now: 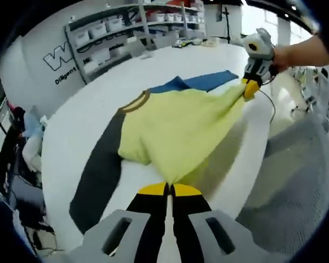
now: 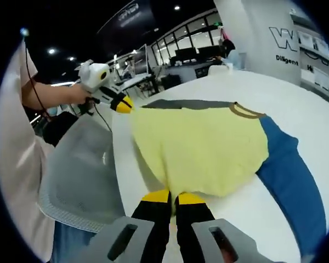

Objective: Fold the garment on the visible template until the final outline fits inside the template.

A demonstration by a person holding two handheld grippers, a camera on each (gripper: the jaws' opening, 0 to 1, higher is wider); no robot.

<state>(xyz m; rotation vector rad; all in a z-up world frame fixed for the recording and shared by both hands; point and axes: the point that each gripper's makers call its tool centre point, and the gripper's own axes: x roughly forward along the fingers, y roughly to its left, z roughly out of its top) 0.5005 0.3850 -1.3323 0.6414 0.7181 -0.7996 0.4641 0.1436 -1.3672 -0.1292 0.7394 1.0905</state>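
Yellow cotton shirt point(image 1: 181, 131) with brown collar, one dark grey and one blue sleeve, is held lifted by its hem, collar pointing away, between left gripper point(image 1: 170, 189) and right gripper point(image 2: 172, 196), both clamped on fabric, over the white table point(image 1: 71, 142).

You are working at a white table point(image 1: 71, 142) in a large open hall. Behind it you have grey shelving point(image 1: 131, 33) loaded with white bins point(image 1: 101, 26), set against a white wall with dark lettering point(image 1: 63, 60). In the right gripper view your far side shows a dark ceiling with spot lights point(image 2: 177, 8), a row of windows point(image 2: 192, 30) and desks point(image 2: 181, 68).
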